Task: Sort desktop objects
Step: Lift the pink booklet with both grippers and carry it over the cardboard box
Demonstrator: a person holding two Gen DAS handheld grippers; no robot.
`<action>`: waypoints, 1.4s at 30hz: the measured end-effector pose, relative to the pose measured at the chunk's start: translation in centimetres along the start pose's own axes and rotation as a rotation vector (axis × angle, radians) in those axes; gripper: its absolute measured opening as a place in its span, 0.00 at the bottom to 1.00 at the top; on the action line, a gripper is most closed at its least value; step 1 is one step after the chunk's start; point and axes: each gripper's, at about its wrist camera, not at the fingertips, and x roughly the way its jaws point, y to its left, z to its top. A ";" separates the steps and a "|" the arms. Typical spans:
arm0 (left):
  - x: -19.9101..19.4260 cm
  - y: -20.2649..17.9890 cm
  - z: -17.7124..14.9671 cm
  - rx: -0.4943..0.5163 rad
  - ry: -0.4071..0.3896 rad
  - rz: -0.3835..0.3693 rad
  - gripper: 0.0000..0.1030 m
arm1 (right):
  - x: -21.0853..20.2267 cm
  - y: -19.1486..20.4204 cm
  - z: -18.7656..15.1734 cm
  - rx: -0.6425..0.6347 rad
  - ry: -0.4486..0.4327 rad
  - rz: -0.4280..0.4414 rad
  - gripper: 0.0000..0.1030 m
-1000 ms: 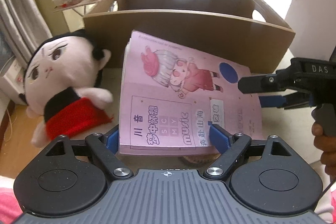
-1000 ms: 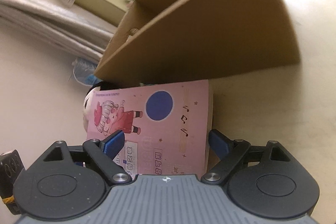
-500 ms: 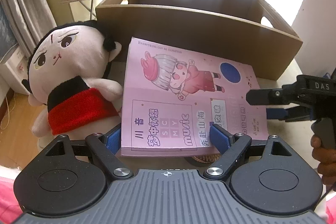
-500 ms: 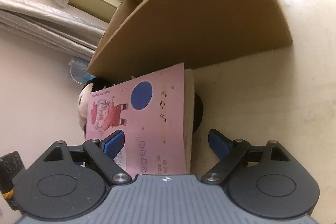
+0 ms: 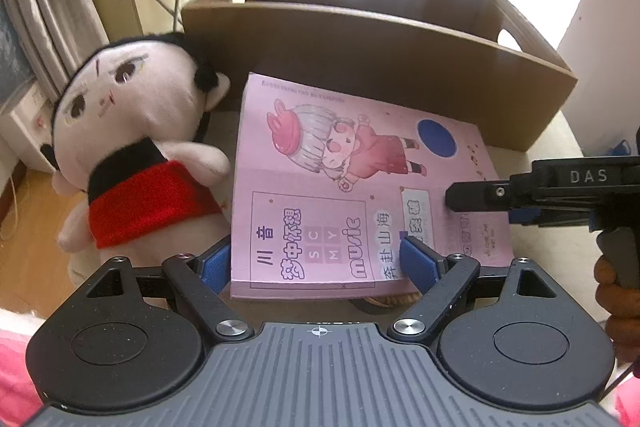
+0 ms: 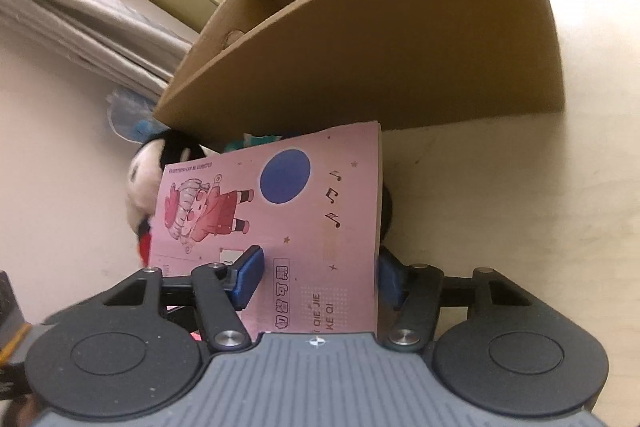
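Pink book [image 5: 340, 195] lies flat, spine toward the plush doll [image 5: 132, 147].

The book [image 5: 352, 195] has a pink cover printed with a cartoon girl in red, a dark blue disc, small music notes and purple lettering. The plush doll [image 5: 132, 143] has a pale face, black hair and a black-and-red outfit. The cardboard box [image 5: 380, 43] is plain brown.
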 end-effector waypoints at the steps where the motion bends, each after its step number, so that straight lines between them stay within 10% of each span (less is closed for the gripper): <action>1: 0.0 0.0 -0.1 -0.004 0.007 -0.010 0.84 | 0.0 0.1 0.0 -0.007 0.002 -0.008 0.61; 42: 0.7 0.3 0.9 -0.090 0.052 -0.032 0.98 | -1.0 3.3 0.5 -0.134 -0.019 -0.122 0.64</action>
